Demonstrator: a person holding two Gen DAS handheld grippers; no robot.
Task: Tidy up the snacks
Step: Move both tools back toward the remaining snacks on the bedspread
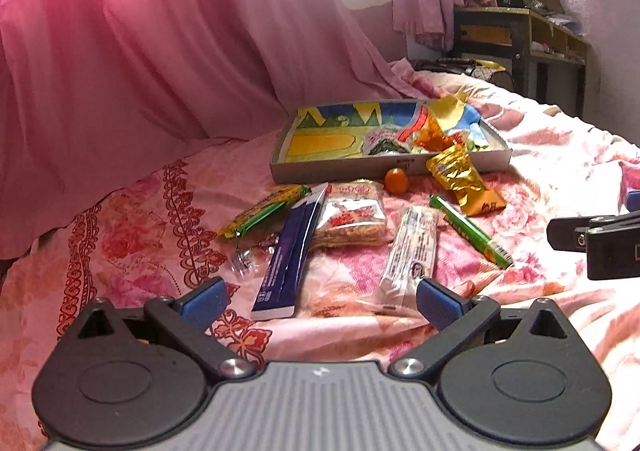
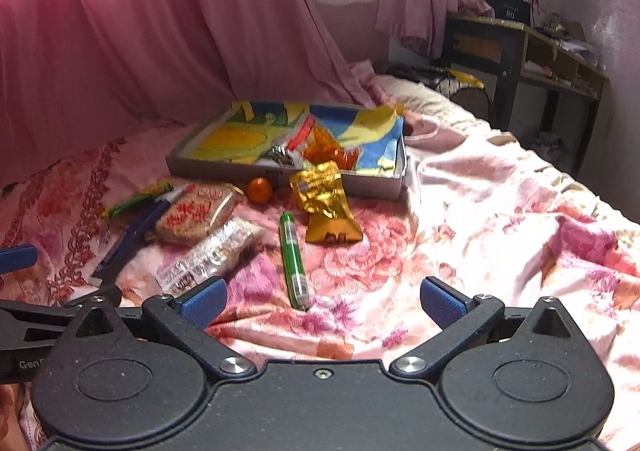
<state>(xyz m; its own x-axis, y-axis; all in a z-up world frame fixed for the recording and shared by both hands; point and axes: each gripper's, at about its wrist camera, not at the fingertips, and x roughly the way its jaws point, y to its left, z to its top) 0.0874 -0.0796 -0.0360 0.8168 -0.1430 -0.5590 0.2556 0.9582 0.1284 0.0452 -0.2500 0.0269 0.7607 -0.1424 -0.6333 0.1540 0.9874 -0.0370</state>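
Both grippers hovered empty above the floral pink bedspread (image 2: 480, 211), fingers spread wide. The right gripper (image 2: 322, 301) faced the slim green foil-wrapped stick (image 2: 293, 259), lying just ahead between its fingers, long axis pointing away toward the shallow grey cardboard box (image 2: 280, 175) with the colourful lining. The left gripper (image 1: 318, 301) stood nearer the clear-wrapped white bar (image 1: 408, 255) and the dark blue flat carton (image 1: 290, 251).

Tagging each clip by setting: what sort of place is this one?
Most likely a bedroom in a home. The snacks lie on a bed with a floral sheet, pink curtains hang beside it, and a wooden desk with shelves stands against the far wall.
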